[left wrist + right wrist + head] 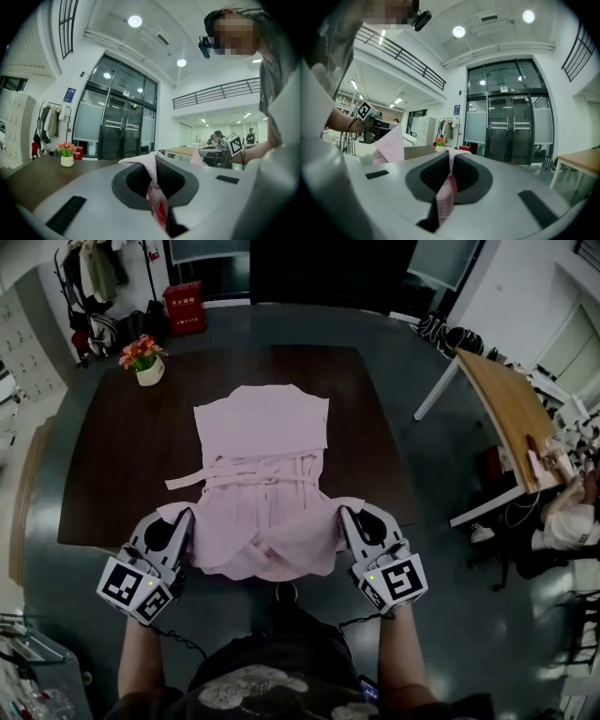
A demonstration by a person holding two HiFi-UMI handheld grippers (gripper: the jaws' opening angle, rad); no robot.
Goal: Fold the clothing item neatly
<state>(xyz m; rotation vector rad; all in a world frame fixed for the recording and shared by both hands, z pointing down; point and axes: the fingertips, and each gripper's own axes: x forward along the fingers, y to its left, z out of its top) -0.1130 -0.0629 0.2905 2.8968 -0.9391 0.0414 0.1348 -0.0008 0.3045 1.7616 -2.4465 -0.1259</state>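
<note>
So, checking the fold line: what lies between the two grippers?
Only the near edge of the pink garment, running from the left gripper to the right gripper, both shut on it; the head view shows this.

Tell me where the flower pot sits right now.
In the head view the flower pot stands on the dark table's far left corner, apart from the pink garment spread to its right.
</note>
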